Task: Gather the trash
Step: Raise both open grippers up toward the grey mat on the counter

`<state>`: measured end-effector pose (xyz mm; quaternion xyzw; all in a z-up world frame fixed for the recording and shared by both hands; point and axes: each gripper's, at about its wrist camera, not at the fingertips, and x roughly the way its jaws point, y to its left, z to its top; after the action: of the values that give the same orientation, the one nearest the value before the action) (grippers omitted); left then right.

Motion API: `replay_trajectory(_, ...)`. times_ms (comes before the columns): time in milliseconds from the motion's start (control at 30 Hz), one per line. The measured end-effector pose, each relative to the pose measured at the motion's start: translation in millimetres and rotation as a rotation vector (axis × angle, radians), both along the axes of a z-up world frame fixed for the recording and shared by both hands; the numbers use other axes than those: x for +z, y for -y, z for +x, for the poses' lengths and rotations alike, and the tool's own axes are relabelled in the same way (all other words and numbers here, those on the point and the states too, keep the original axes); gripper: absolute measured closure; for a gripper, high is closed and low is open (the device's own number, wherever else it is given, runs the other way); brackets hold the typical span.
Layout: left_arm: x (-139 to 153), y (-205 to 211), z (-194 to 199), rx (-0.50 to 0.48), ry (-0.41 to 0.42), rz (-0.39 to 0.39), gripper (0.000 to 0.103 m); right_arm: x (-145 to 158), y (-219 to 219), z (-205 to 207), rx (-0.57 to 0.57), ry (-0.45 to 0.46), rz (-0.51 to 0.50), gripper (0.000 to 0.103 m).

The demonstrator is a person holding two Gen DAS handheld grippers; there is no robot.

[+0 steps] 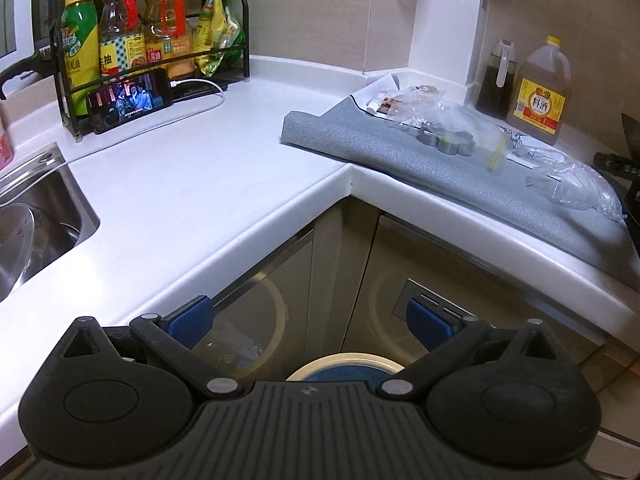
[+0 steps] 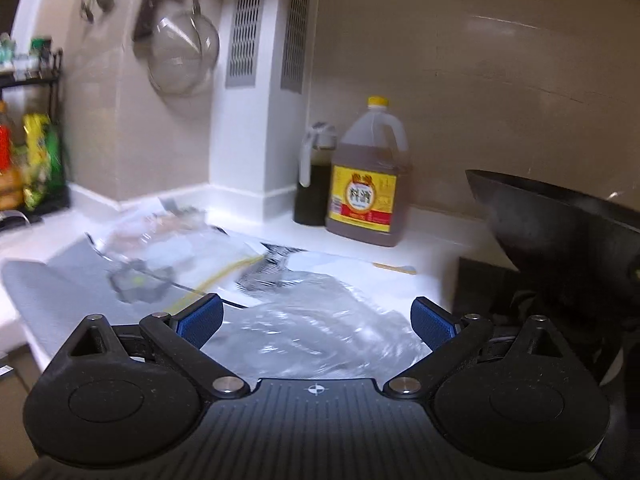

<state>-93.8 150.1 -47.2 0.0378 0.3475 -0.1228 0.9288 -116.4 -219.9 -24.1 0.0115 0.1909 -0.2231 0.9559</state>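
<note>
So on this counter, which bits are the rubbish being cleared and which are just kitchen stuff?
Rubbish to collect:
- crumpled clear plastic bag
- clear wrappers
- printed paper

Just lying about:
- cooking wine jug
- dark sauce bottle
- phone
- bottle rack
- grey mat
- wok

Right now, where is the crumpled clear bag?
The clear bag lies on the grey mat, just ahead of the open right gripper, left of the black wok.

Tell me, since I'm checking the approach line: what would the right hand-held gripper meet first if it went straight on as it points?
Most likely the crumpled clear plastic bag lying on the grey mat, between the open right hand-held gripper's fingers; blur leaves depth uncertain.
</note>
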Motion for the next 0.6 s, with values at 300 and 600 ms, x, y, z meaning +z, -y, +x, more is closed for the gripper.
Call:
replay_trajectory(300, 4, 5, 1, -0.01, 0.011, -0.002, 0.0, -11, 23, 45, -0.008, -0.105, 0.043, 0.002)
replay_trajectory(600, 15, 16, 10, -0.023, 0.028, -0.017, 0.0, -42, 40, 62, -0.045, -0.194, 0.136, 0.006)
